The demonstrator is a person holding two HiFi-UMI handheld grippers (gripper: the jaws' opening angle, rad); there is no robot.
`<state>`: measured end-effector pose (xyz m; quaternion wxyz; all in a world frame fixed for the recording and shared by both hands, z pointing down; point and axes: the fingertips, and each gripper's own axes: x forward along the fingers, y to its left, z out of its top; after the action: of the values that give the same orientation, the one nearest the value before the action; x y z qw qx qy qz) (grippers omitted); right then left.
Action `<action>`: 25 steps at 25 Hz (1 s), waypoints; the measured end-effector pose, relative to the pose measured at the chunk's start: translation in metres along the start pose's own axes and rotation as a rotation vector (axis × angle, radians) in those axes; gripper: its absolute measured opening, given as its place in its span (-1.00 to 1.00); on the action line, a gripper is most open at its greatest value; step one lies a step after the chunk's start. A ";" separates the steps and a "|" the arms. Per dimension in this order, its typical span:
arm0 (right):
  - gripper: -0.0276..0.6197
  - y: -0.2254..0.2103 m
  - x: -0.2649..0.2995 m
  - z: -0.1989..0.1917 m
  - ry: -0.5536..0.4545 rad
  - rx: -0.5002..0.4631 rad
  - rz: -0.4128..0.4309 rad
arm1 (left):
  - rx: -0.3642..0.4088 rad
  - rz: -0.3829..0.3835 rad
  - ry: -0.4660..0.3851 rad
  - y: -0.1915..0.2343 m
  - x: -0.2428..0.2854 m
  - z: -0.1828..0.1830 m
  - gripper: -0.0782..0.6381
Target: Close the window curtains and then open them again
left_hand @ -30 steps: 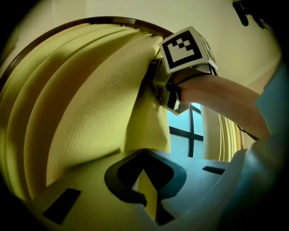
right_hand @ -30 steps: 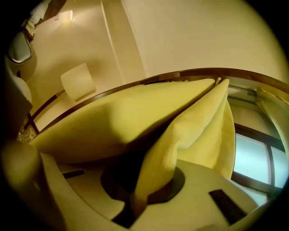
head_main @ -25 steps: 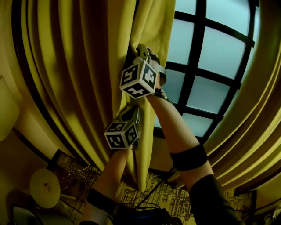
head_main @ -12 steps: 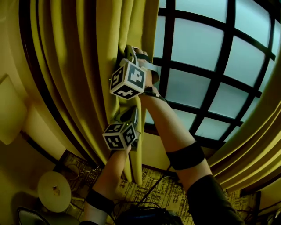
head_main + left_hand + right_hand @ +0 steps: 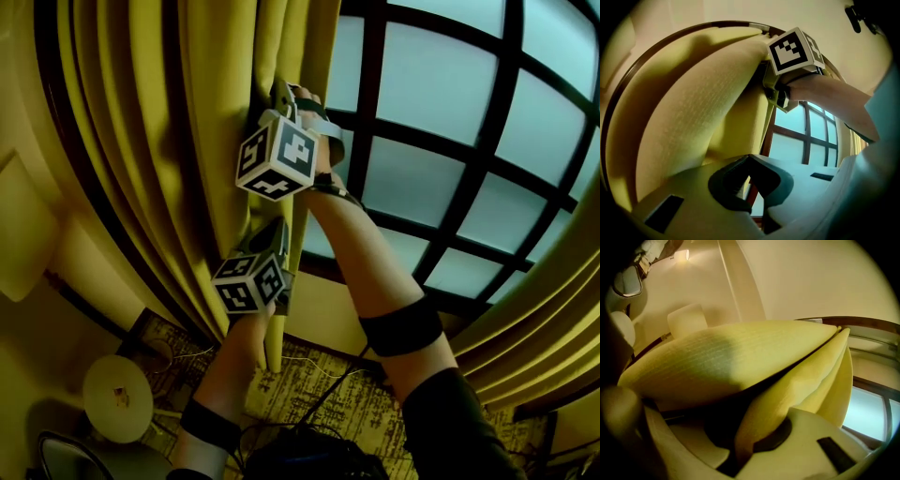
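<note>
A yellow curtain (image 5: 187,141) hangs bunched in folds at the left of a dark-barred window (image 5: 450,103). My right gripper (image 5: 280,94) is the upper one and is shut on the curtain's inner edge; in the right gripper view a fold of fabric (image 5: 787,394) runs down between its jaws (image 5: 747,446). My left gripper (image 5: 277,232) sits just below it on the same edge. In the left gripper view its jaws (image 5: 749,158) are shut, with the curtain (image 5: 693,117) coming down to their tips. The right gripper's marker cube (image 5: 794,49) shows above.
A second yellow curtain (image 5: 553,309) hangs at the window's right side. Below are a round white table (image 5: 117,398), a patterned rug (image 5: 328,398) and a chair (image 5: 61,459). A pale wall lamp (image 5: 686,319) shows in the right gripper view.
Both grippers have carried the curtain's edge to the left, bunching the folds. More of the window's panes now show to the right of it.
</note>
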<state>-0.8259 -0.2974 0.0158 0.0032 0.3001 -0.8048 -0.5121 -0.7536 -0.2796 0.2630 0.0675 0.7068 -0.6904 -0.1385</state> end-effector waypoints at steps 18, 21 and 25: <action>-0.85 -0.013 -0.004 -0.029 -0.044 0.013 -0.006 | 0.064 0.056 0.018 -0.007 0.012 -0.010 -0.78; -0.85 -0.010 -0.001 -0.024 -0.046 0.001 -0.017 | 0.058 0.046 0.018 0.000 0.013 -0.011 -0.78; -0.85 -0.004 0.008 -0.016 -0.048 -0.016 -0.034 | 0.050 0.030 0.008 0.014 0.012 -0.007 -0.78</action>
<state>-0.8256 -0.3159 0.0176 -0.0224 0.3013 -0.7953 -0.5256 -0.7650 -0.2926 0.2723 0.0546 0.6984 -0.7039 -0.1174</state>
